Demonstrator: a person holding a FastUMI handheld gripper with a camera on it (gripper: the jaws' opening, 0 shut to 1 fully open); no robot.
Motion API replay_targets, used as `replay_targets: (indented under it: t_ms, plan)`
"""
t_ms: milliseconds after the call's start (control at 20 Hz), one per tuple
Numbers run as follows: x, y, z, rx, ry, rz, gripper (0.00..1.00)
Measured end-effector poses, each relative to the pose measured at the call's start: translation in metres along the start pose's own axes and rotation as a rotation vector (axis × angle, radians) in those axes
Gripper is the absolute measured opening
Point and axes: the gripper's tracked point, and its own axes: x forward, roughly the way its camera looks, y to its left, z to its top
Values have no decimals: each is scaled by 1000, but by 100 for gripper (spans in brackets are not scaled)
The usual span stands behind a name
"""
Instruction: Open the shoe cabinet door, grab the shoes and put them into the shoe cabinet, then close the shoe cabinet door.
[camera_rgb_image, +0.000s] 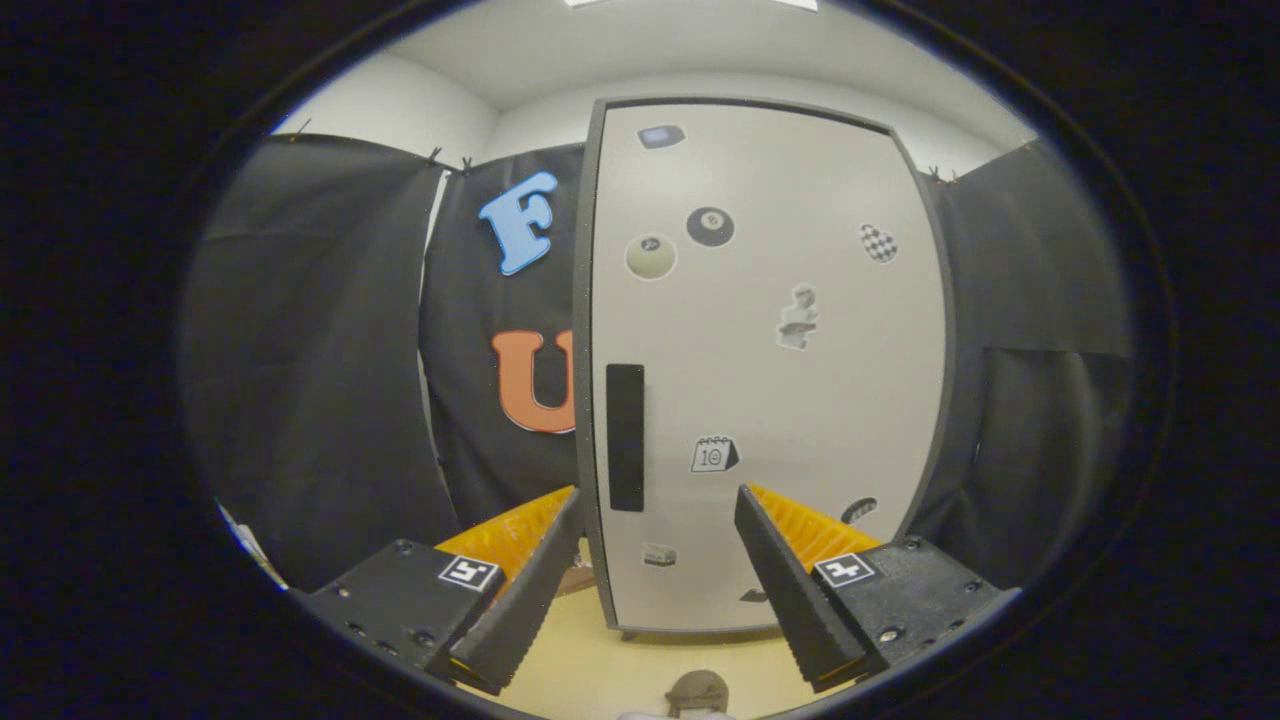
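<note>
Facing the cabinet (760, 370) head-on, the gripper (660, 525) hangs in front of its closed door (800, 400) with its fingers spread wide and nothing between them. The door fills the cabinet front and sits flush in its dark frame, so the opening step is, as far as I can judge, not yet done. A dark vertical handle (625, 437) sits near the door's left edge, about halfway up, just above and between the fingertips but beyond them; the fingers do not touch it. Small stickers (710, 226) dot the door face.

The cabinet stands on a pale floor (560, 660), its bottom edge just beyond the fingers. Black cloth (310, 360) hangs to either side of it as the booth wall.

Low on the floor, nearer than the cabinet and between the fingers, a brownish rounded thing (698, 690) shows; it may be a shoe, but too little of it is visible to say. No shoe is in the grip.

Judging from this, the task is at its very start: the door is to be opened, the shoes picked up and placed inside, and the door shut again. The next move likely calls for bringing the fingers up to the handle at the door's left edge and closing on it or hooking it, then swinging the door out.
</note>
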Motion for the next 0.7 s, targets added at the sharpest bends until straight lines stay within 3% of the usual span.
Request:
replay_targets:
  t_ms: [250,400,500,650,700]
  plan:
    - [72,8,-5,8,34,-2,99]
    - [92,8,-4,33,44,-12,95]
    - [97,7,-2,44,33,-26,81]
    - [104,9,-3,53,31,-37,47]
    - [104,9,-4,50,35,-44,42]
